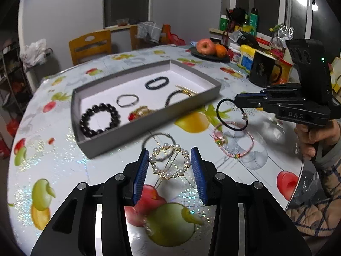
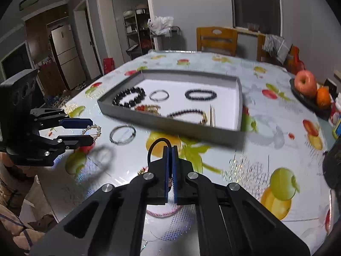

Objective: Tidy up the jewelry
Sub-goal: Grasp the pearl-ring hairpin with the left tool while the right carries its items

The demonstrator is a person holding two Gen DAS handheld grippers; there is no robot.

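A grey tray [image 1: 147, 123] [image 2: 170, 125] on the table holds several bracelets, among them a large black bead bracelet [image 1: 99, 120] [image 2: 129, 97]. My left gripper [image 1: 169, 160] [image 2: 89, 131] holds a round pearl hair clip [image 1: 169, 163] [image 2: 93, 130] between its blue pads, lifted above the table. My right gripper [image 2: 170, 149] [image 1: 235, 102] is shut on a black hair tie [image 1: 231, 115] [image 2: 158, 144], held in the air right of the tray. A thin silver bangle [image 1: 158, 147] [image 2: 123, 135] and a pink cord bracelet [image 1: 234, 144] lie on the table outside the tray.
The table has a fruit-print cloth [image 1: 53, 170]. A black plate with an apple and an orange [image 1: 210, 48] [image 2: 309, 87], a black mug [image 1: 263, 69] and bottles stand at the far right. Wooden chairs [image 1: 90, 45] stand behind the table.
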